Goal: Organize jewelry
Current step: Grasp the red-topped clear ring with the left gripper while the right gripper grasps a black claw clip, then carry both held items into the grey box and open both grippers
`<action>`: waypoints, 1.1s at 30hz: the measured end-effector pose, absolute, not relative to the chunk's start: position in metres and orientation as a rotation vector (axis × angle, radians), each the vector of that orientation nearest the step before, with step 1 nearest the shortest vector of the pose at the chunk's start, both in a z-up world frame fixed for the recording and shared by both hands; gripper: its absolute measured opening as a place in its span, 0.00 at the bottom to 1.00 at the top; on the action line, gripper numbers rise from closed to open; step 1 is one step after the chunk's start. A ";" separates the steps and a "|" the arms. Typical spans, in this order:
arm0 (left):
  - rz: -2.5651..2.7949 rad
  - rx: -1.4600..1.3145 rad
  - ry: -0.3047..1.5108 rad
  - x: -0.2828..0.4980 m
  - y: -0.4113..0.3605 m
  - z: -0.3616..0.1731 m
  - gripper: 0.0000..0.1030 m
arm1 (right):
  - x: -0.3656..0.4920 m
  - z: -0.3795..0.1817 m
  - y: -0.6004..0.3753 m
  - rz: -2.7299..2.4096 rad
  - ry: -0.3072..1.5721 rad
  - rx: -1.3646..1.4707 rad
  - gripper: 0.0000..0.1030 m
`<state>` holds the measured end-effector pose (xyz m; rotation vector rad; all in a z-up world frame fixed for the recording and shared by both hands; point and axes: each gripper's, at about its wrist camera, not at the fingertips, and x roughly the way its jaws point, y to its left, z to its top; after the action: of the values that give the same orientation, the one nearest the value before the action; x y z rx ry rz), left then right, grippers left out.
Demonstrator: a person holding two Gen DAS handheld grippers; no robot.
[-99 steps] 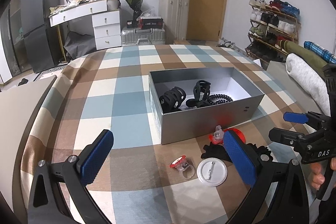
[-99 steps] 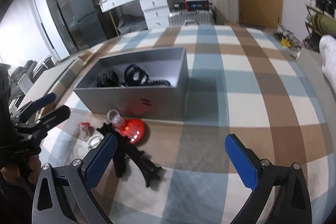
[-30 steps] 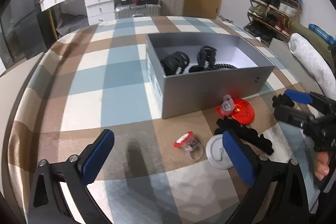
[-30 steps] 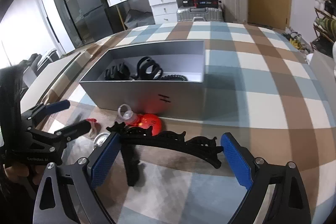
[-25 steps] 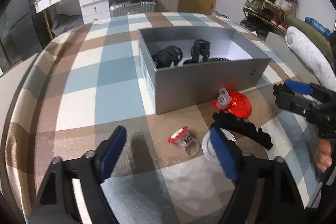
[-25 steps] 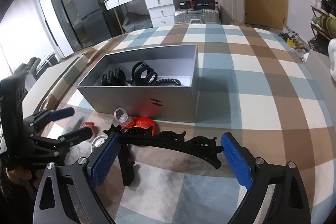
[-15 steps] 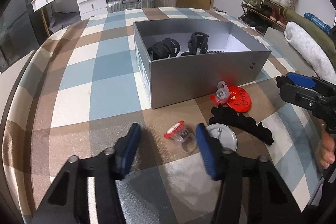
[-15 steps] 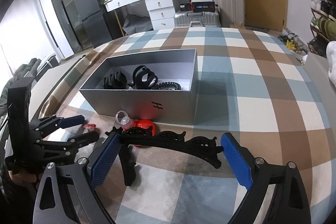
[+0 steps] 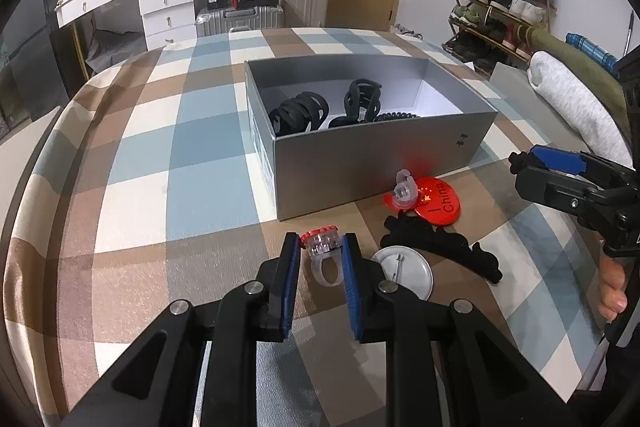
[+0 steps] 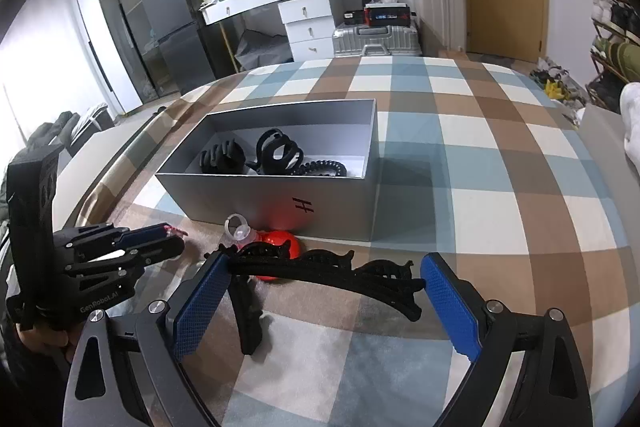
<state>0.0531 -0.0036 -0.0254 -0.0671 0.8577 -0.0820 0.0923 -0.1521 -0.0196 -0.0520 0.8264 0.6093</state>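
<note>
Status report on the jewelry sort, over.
Left gripper just closed on the ring. Right gripper open around the black clip. Box ahead, path clear.

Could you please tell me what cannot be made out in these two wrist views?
- Left wrist view: the near floor of the grey cardboard box is hidden by its front wall.
- Left wrist view: the round white pin badge is partly covered by the left hand-held gripper.
- Right wrist view: the clear plastic ring with a red top is almost entirely hidden behind that gripper.
</note>
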 end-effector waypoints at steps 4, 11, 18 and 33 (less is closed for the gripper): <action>-0.083 -0.069 0.836 0.051 -0.004 -0.021 0.15 | 0.091 -0.018 -0.151 0.614 0.816 -0.051 0.94; -0.087 -0.071 0.783 0.047 -0.004 -0.008 0.15 | 0.087 -0.012 -0.151 0.634 0.788 -0.039 0.94; -0.085 -0.076 0.712 0.043 -0.003 0.009 0.15 | 0.084 -0.003 -0.151 0.668 0.749 -0.011 0.94; -0.075 -0.107 0.629 0.059 0.002 0.024 0.15 | 0.090 0.018 -0.144 0.716 0.683 0.031 0.94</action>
<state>0.0589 0.0022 0.0241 -0.1074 0.6294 -0.0746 0.0903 -0.1436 0.0179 0.0306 0.6829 0.7160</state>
